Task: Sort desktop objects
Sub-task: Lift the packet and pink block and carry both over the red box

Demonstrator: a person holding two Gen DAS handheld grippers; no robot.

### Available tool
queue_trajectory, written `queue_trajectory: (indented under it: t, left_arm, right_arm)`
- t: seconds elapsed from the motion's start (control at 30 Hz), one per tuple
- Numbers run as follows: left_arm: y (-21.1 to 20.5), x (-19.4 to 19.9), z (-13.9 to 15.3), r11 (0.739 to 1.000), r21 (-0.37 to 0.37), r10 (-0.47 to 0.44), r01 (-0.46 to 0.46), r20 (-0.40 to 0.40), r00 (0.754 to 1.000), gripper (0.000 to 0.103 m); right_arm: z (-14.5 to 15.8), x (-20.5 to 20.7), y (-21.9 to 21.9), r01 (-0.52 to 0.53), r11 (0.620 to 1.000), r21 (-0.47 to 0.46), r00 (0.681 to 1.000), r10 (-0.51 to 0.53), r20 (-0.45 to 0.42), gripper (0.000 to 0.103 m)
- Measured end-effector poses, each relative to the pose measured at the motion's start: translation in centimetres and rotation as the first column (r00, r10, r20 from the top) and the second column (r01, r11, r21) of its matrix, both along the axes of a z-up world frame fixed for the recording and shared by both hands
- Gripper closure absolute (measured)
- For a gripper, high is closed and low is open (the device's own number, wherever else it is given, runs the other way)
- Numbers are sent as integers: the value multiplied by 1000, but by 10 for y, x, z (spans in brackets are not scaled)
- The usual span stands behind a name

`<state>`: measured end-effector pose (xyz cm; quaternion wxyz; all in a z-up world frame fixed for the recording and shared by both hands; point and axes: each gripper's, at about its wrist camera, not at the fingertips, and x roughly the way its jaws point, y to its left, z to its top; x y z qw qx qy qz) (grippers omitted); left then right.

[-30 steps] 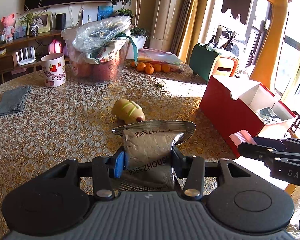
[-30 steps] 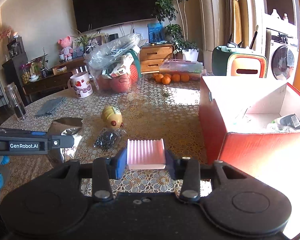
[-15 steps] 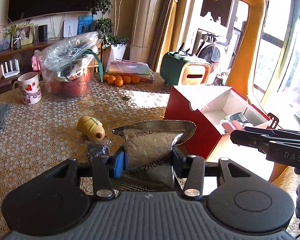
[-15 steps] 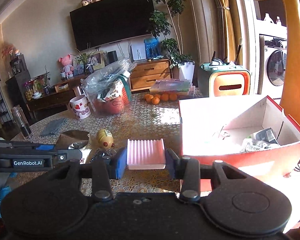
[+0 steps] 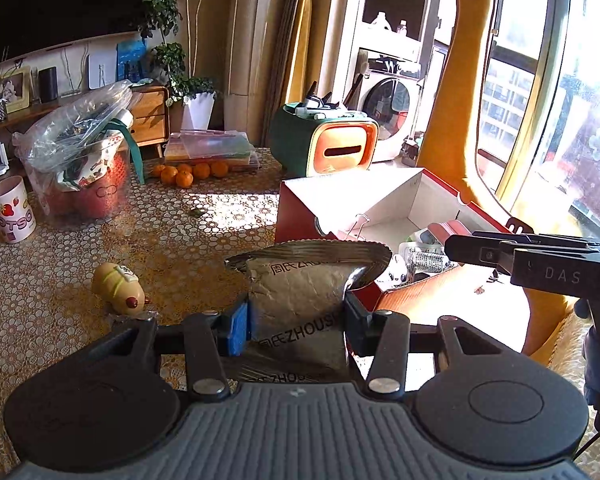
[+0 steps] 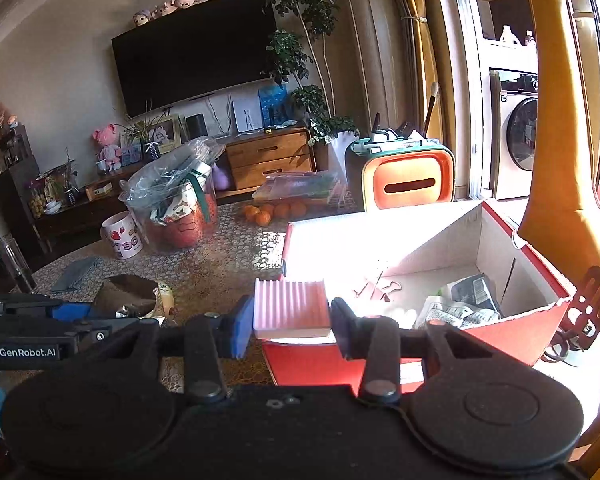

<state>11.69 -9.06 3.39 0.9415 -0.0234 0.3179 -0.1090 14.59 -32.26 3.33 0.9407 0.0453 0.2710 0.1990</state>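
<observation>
Left tool (image 5: 296, 316) is clamped on a foil pouch (image 5: 300, 280), right tool (image 6: 292, 322) on a pink ribbed block (image 6: 290, 306), both held near the red box (image 6: 516, 320). Pouch is judged light, crinkly and slippery, best pinched mid-body; block looks light, stiff, gripped across its sides.

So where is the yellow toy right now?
In the left wrist view the yellow toy lies on the table, left of the gripper-held foil pouch.

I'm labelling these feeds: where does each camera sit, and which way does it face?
Left wrist: on the left gripper, facing the red box; its fingers clamp a foil pouch.
Right wrist: on the right gripper, facing the same box; its fingers clamp a pink ribbed block.
Shared: box, mug, oranges, each other's gripper.
</observation>
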Motion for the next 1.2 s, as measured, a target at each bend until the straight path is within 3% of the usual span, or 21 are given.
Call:
queue_trajectory:
  t: [0.63, 1.0, 1.2]
  left_arm:
    - [-91, 68, -2, 987, 63, -150, 150, -5, 989, 57]
    - [-123, 119, -21, 978, 107, -174, 178, -43, 984, 57]
    - [-134, 146, -41, 972, 147, -169, 186, -116, 979, 57]
  right_arm:
    - [-15, 55, -64, 99, 995, -1, 994, -99, -45, 62]
    - [-33, 109, -76, 120, 991, -66, 988, -126, -89, 62]
    - [-42, 145, -68, 101, 989, -113, 983, -116, -140, 62]
